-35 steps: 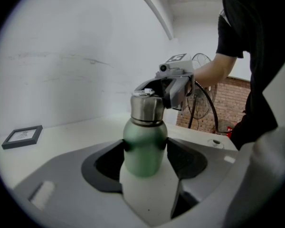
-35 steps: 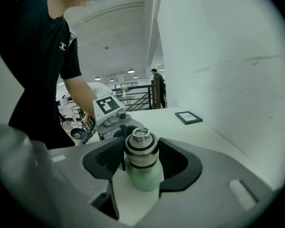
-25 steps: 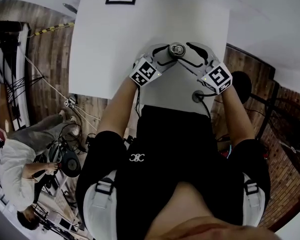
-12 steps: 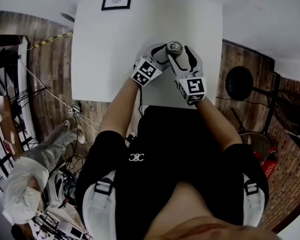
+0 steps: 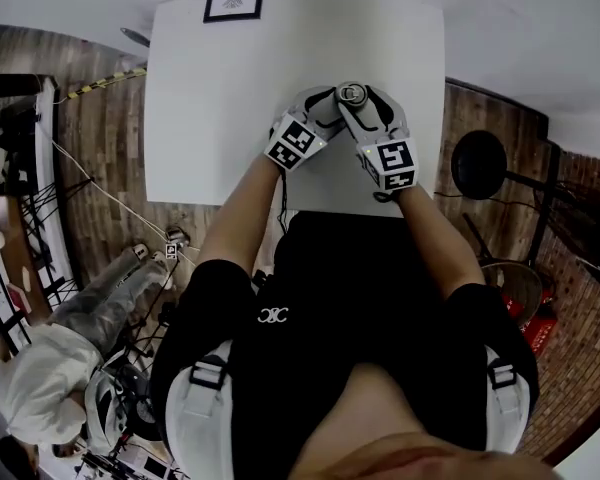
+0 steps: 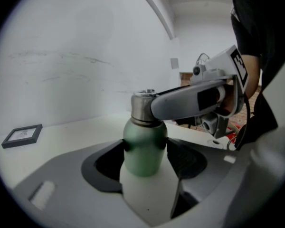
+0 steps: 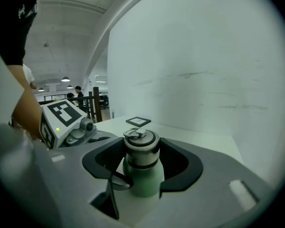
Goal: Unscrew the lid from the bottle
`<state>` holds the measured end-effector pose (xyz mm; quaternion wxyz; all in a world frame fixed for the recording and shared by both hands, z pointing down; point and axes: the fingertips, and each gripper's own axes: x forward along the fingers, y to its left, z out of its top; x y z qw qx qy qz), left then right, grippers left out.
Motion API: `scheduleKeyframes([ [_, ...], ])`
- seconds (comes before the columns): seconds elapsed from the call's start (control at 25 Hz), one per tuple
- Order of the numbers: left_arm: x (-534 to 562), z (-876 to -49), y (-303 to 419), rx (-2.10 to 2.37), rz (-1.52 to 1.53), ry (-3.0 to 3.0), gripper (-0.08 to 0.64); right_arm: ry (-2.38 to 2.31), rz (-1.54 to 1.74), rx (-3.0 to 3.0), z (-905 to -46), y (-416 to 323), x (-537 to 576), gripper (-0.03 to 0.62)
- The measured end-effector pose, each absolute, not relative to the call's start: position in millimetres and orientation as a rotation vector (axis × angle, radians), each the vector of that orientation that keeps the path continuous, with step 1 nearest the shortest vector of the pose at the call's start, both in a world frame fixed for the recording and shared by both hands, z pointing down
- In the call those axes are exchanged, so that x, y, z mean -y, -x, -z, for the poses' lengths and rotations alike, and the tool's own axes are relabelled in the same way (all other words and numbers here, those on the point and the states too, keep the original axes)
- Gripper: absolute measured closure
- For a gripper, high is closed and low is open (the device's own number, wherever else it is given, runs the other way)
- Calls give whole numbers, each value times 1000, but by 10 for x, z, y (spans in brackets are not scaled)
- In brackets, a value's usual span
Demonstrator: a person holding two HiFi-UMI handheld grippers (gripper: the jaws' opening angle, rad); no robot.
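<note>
Two handheld grippers meet on a green bottle near the front edge of a white counter [image 5: 210, 98].

The counter fills the upper part of the head view, with a small framed picture [image 5: 232, 1] lying at its far edge, well apart from the work. The left gripper [image 6: 145, 146] comes in from the left, its jaws pinching the green body of the bottle [image 6: 142, 163] on both sides. The bottle stands upright on the counter. The right gripper [image 7: 141, 148] comes in from the right at a higher level. Its jaws have just been closing and now sit against either side of the metal lid [image 7: 140, 144], which is still on the bottle's neck. A small wire ring [image 7: 133, 133] lies flat on top of the lid.
</note>
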<state>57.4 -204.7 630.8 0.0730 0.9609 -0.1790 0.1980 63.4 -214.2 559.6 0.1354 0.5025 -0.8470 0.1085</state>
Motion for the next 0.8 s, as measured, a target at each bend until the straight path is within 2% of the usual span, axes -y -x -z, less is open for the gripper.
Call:
scheduleKeyframes([
  [0.52,2051,-6287,-583,528,-584,-2897,224,-401,-124,2659,-5602,-569,2109,353],
  [0.8,2061,-6291,-562,532,-590,-2899,224,-370,-201,2675,-5490,-552,2091,348],
])
